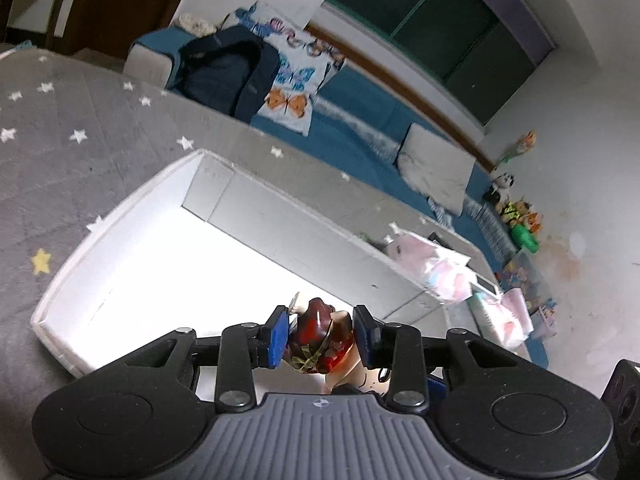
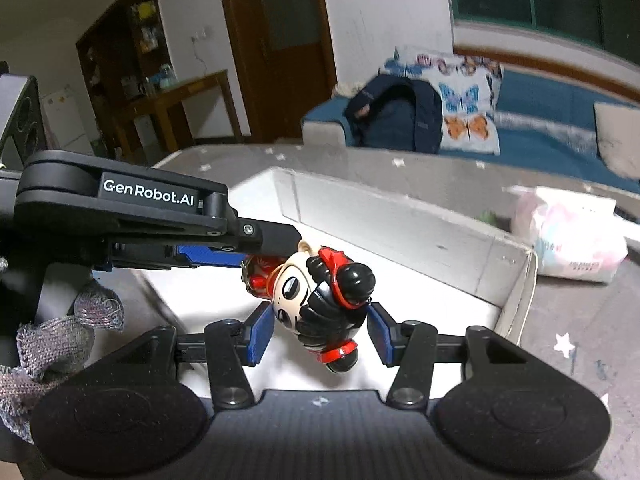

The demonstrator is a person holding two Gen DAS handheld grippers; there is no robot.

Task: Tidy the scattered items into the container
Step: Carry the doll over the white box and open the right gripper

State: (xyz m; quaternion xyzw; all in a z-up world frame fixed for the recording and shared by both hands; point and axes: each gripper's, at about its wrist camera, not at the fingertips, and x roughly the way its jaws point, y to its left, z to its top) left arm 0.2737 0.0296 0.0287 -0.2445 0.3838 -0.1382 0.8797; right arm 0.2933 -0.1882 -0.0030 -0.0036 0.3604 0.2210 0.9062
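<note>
L gripper [image 1: 322,334] clenched on toy figure [image 1: 320,336], blue pads pinching its red/camo body; seen from R wrist, L fingers come in from the side and grip the torso while the big head hangs free. R gripper [image 2: 320,330]: jaws spread either side of the head/black hair buns, pads not visibly touching, so released, poss. about to take over or just steadying

Figure [image 2: 320,300] held in air over white container [image 1: 120,216], near its close end, not yet set down. Box interior looks bare where visible, overexposed

Handling, my guess: hard moulded plastic, light, rigid, glossy = slippery on rounded hair. Head heavy vs body, so may swing in a torso grip. Thin bits (hand, hair ties) could snap. Best hold = across torso or flat sides of head, not the buns

Farther: box sits on grey star mat [image 1: 80,120]. Pink-white tissue pack [image 2: 572,236] just beyond box far wall. Then blue sofa [image 2: 540,120] w/ dark backpack [image 2: 396,116], butterfly cushion [image 2: 468,116]
</note>
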